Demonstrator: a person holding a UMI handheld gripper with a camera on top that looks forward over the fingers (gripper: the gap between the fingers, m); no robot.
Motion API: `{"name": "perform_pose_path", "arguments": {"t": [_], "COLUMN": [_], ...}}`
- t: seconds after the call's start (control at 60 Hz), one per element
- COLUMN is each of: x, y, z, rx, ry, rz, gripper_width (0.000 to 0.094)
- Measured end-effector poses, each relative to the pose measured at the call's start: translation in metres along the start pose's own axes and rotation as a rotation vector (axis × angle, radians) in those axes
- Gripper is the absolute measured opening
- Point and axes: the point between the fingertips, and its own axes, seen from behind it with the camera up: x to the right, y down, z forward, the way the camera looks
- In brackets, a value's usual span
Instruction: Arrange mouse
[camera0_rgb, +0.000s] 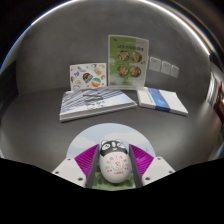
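Observation:
A white computer mouse (111, 162) with a black cartoon face and red markings on its shell sits between my gripper's (111, 165) two fingers. Both purple pads (82, 158) press against its sides, so the gripper is shut on it. The mouse is held over the grey table (40, 125), close to the camera. Its underside and rear are hidden by the fingers.
A stack of books or magazines (96, 103) lies beyond the fingers at the left. A white and blue booklet (162, 99) lies to its right. Two printed cards (88, 76) (127, 62) lean against the back wall, which bears wall sockets (165, 67).

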Motion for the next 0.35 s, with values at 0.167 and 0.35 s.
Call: {"name": "perform_pose_path", "arguments": {"t": [0.167,0.35], "x": [-0.003,0.057], "y": [0.015,0.035], "z": [-0.038,-0.081], "rx": [-0.03,0.009], "ry": [-0.118,-0.086], "rz": [0.085,0.075], "gripper_width": [0.0836,0.0842]}}
